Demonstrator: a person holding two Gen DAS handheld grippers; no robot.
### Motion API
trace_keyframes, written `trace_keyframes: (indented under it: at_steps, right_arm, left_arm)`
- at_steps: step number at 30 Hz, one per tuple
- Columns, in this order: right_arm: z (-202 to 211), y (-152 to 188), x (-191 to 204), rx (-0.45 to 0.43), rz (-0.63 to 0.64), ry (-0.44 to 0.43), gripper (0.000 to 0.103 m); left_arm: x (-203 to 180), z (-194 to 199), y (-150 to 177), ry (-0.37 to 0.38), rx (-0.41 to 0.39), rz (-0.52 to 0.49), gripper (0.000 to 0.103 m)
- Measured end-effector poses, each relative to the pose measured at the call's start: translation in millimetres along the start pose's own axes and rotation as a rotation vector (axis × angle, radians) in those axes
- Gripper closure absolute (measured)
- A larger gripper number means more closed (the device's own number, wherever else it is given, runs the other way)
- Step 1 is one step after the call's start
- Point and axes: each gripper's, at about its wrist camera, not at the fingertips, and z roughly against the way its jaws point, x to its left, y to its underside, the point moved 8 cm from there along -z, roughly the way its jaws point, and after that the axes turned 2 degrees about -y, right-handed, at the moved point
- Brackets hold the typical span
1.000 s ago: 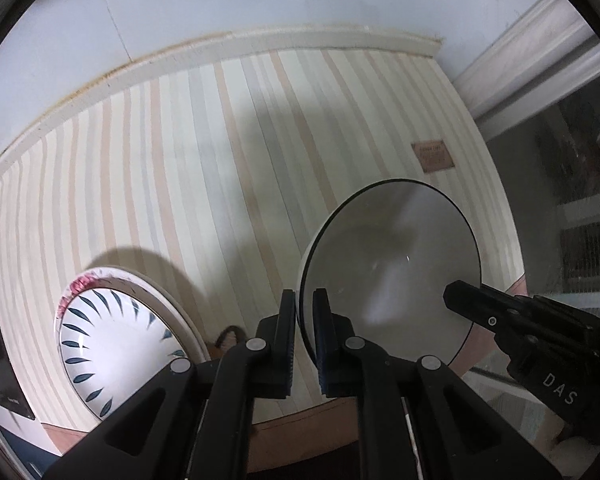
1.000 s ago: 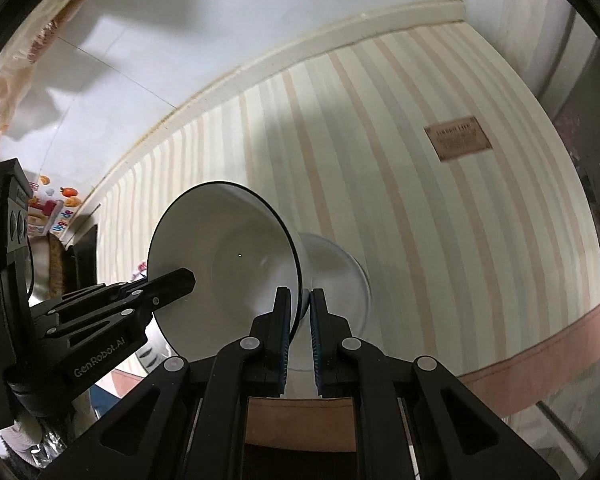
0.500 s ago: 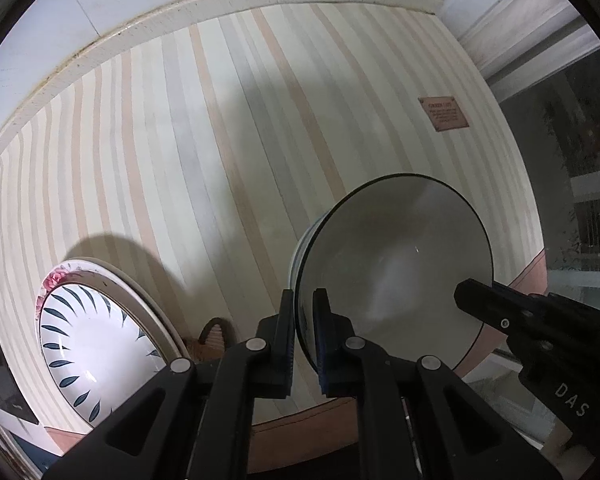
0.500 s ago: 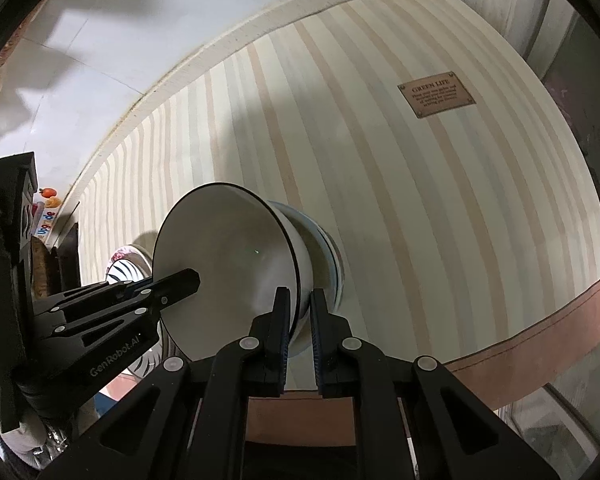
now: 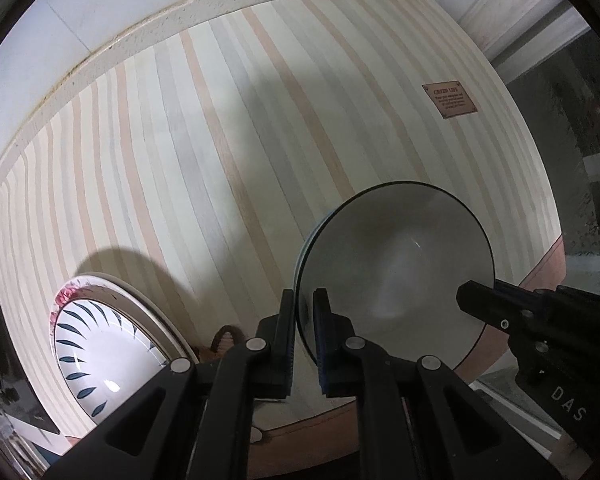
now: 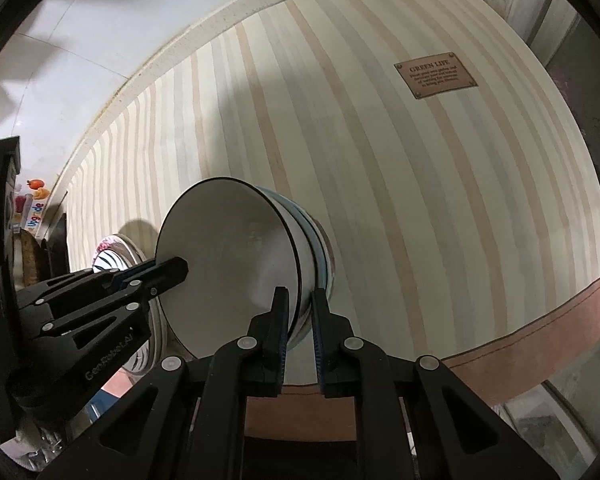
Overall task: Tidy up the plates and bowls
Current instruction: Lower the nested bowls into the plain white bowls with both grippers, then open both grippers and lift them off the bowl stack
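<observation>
Both tongs pinch the rim of the same white bowl [image 5: 396, 276], the left tongs [image 5: 303, 320] on its left edge, the right tongs [image 6: 300, 312] on its right edge, jaws nearly closed on the thin wall. A second ago the bowl hung above a second bowl [image 6: 320, 252]; now it sits nested in it on the striped counter [image 5: 220, 160]. To the left, the leaf-patterned plate [image 5: 96, 352] lies where it did, and the far brown label [image 6: 436, 78] looks larger.
</observation>
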Motion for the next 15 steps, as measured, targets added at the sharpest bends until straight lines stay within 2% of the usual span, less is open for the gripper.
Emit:
trace_keyframes:
  at_steps: [6, 15]
  right_arm:
    - [-3, -3, 3, 0.016, 0.004, 0.005, 0.088]
    - [-3, 1, 3, 0.026, -0.036, -0.012, 0.087]
  left_arm:
    - [-1, -1, 0, -0.019, 0.002, -0.015, 0.096]
    - [2, 16, 4, 0.01, -0.022, -0.001, 0.095]
